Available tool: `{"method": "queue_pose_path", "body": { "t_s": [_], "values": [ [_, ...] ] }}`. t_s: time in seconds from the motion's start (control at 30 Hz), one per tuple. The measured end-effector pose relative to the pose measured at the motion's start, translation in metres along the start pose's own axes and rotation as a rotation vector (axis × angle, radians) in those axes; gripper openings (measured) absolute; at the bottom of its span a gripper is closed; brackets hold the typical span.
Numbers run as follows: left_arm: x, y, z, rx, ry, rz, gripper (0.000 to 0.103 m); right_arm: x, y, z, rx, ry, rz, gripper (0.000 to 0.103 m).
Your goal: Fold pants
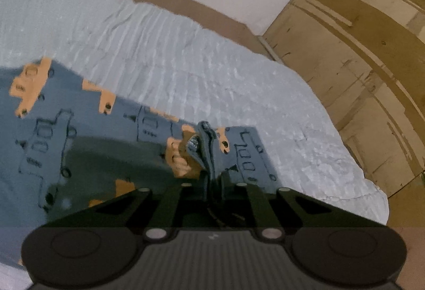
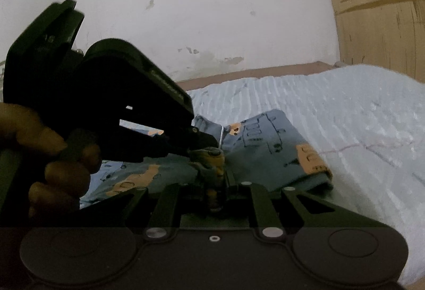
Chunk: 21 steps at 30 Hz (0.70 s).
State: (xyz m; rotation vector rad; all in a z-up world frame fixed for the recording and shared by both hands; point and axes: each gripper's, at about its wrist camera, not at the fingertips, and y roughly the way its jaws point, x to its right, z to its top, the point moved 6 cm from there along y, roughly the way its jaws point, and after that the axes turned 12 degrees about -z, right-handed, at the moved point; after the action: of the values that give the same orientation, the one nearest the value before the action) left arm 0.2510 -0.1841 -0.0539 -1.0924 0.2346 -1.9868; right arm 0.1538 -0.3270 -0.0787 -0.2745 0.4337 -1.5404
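On bedspread [image 1: 186, 64] | left gripper [image 1: 215, 181], right gripper [image 2: 216, 183] | jaws clamped on pants [image 1: 79, 146]

I am working in a plain home bedroom: a bed with a ribbed light-blue bedspread [image 1: 186, 56] fills the frame's middle, a stained white wall [image 2: 212, 11] above, a wooden wardrobe [image 1: 358, 37] at right.

Both wrist cameras look forward and down, close over the pants [image 1: 106, 152] — sharing them, the bed [image 1: 186, 64] and, apparently, the same wall [image 2: 212, 11].
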Motion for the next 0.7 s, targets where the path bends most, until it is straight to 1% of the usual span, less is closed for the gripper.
{"method": "queue_pose_path", "body": {
  "t_s": [0.17, 0.3, 0.47, 0.7],
  "values": [
    [0.006, -0.02, 0.013, 0.015, 0.037, 0.0, 0.008, -0.009, -0.011, 0.013, 0.034, -0.021, 0.016, 0.014],
    [-0.002, -0.038, 0.027, 0.011, 0.037, 0.012, 0.008, -0.019, -0.012, 0.022, 0.034, 0.011, 0.069, 0.014],
    [-0.016, -0.066, 0.043, 0.019, 0.069, 0.053, 0.008, -0.044, -0.01, 0.029, 0.028, 0.005, 0.14, 0.014],
    [-0.051, -0.106, 0.055, 0.019, 0.094, 0.132, 0.008, -0.094, -0.01, 0.033, 0.025, -0.056, 0.258, 0.014]
  ]
}}
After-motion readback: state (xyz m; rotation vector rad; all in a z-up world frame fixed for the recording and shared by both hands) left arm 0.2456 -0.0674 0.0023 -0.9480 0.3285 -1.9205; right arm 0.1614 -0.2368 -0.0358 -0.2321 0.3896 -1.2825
